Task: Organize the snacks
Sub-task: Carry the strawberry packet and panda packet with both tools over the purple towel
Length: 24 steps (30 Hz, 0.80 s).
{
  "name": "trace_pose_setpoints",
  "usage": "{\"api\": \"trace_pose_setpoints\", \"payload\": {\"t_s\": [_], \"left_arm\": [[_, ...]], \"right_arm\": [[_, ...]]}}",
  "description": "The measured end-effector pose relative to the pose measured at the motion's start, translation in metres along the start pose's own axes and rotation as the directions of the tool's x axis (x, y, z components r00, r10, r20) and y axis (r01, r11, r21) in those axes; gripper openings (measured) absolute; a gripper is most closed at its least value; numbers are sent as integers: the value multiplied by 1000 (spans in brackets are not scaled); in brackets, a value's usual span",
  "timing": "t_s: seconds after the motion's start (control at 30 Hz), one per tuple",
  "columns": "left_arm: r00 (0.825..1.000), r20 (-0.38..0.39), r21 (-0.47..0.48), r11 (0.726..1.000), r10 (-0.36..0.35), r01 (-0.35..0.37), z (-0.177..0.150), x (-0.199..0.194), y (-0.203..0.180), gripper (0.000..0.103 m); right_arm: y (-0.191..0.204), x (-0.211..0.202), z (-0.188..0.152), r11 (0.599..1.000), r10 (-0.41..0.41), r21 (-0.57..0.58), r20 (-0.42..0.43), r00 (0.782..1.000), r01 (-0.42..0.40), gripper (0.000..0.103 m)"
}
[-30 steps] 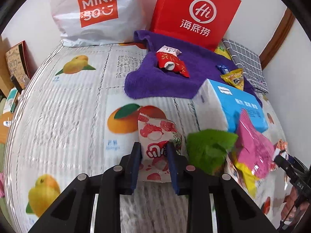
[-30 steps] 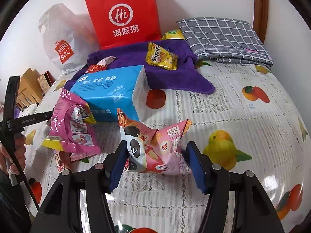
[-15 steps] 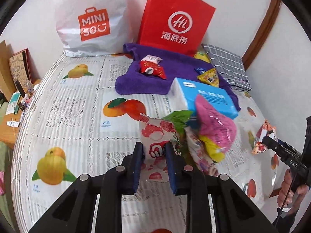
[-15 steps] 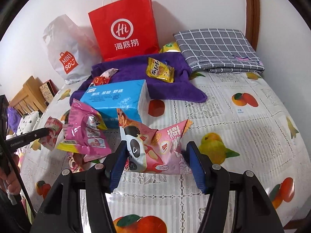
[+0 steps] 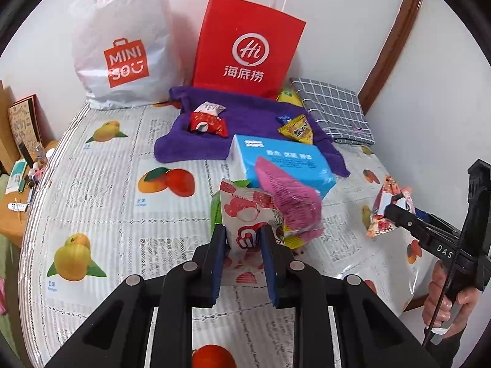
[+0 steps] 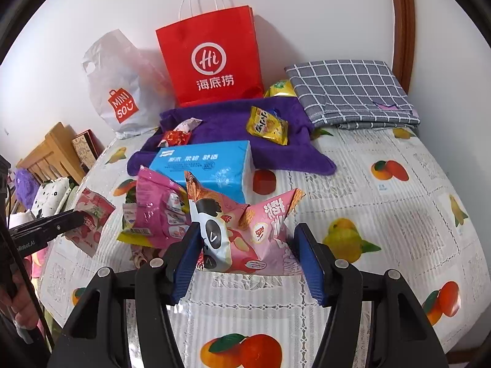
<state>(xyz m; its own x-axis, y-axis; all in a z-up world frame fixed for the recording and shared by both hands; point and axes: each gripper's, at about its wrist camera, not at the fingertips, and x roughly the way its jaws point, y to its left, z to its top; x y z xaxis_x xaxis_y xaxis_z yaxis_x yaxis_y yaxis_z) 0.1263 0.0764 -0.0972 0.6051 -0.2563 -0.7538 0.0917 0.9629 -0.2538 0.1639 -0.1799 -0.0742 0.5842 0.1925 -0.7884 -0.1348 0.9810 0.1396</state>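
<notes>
The left tool (image 5: pixel 242 239) pinches a white snack pouch printed with red lychees (image 5: pixel 247 214), its blue pads pressed against the pouch's lower sides and holding it clear of the fruit-print counter (image 5: pixel 101 184). The right tool (image 6: pixel 248 254) clamps a pink panda snack bag (image 6: pixel 239 230) between its pads, the bag bulging upward out of the grip.

The blue tissue pack (image 6: pixel 208 165) serves as the landmark. Just in front of it, towards the cameras, a magenta snack bag (image 6: pixel 159 211) leans with its yellow lower edge on the counter; both held packets hang in front of the pack, the lychee pouch to its left in the right-wrist view. Behind the pack lies a purple towel (image 6: pixel 227 122) carrying a red-and-white wrapped snack (image 6: pixel 178 133) at its left and a yellow packet (image 6: pixel 268 125) at its right. Further behind, against the wall, stand a red paper bag (image 6: pixel 211 58) and, left of it, a white plastic shopping bag (image 6: pixel 119 89). Behind and to the right of the pack rests a folded grey checked cloth (image 6: pixel 349 92).
</notes>
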Motion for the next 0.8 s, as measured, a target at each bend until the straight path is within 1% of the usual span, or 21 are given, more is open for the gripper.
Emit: {"api": "trace_pose_setpoints", "payload": {"t_s": [0.33,0.47,0.8], "left_arm": [[1000,22,26,999,-19,19,14,-7,-21,22],[999,33,39,999,-26,25,21,-9,-29,22],[997,64,62,998,-32,28,48,-10,-37,22]], "right_arm": [[11,-15,15,1000,30,-11,45,999,-30,60],[16,-20,23,999,31,-19,58,998,-30,60],[20,-22,51,999,40,-30,90,995,-37,60]]}}
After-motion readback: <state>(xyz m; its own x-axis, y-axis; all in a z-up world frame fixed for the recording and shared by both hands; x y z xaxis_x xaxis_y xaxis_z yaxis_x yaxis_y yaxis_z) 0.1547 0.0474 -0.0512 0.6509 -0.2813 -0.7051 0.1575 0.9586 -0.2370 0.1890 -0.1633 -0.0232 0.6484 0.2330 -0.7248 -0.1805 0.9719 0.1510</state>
